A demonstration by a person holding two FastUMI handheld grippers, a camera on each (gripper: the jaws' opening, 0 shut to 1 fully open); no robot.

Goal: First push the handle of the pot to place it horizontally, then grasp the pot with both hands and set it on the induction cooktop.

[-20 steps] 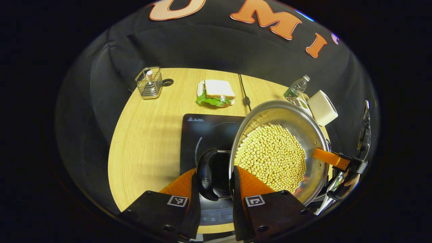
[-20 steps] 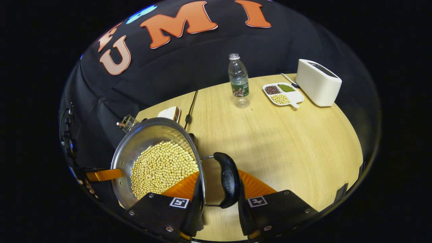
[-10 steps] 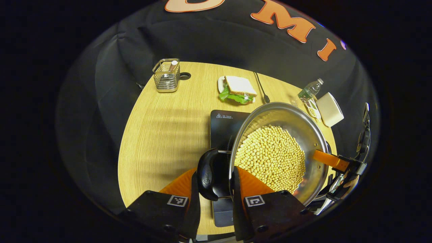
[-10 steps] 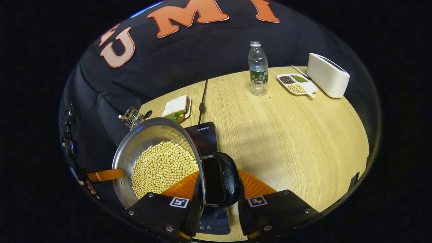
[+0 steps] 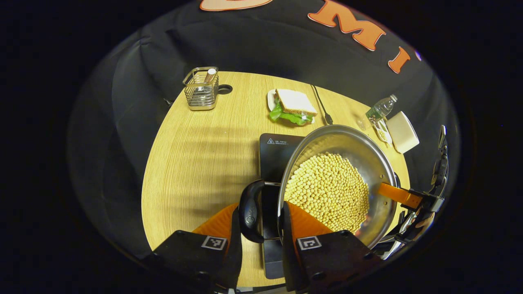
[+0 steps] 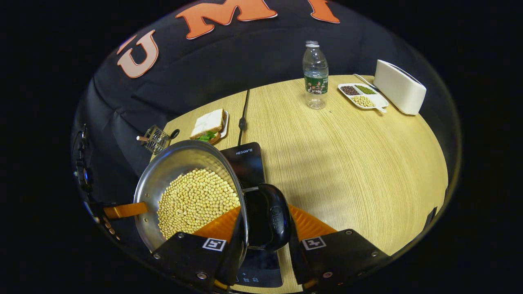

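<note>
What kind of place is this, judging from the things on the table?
Probably a mock kitchen set up in a recording booth: a wooden table carries an induction cooktop, a toaster, a sandwich and a pot of beans, with black cloth behind.

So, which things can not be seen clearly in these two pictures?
- Left gripper view: the pot covers much of the induction cooktop, so whether its base touches is hidden.
- Left gripper view: the divided tray is too small to make out.
- Right gripper view: the pot hides part of the wire basket.
- Right gripper view: the cooktop's panel is cut off by the right gripper.
</note>
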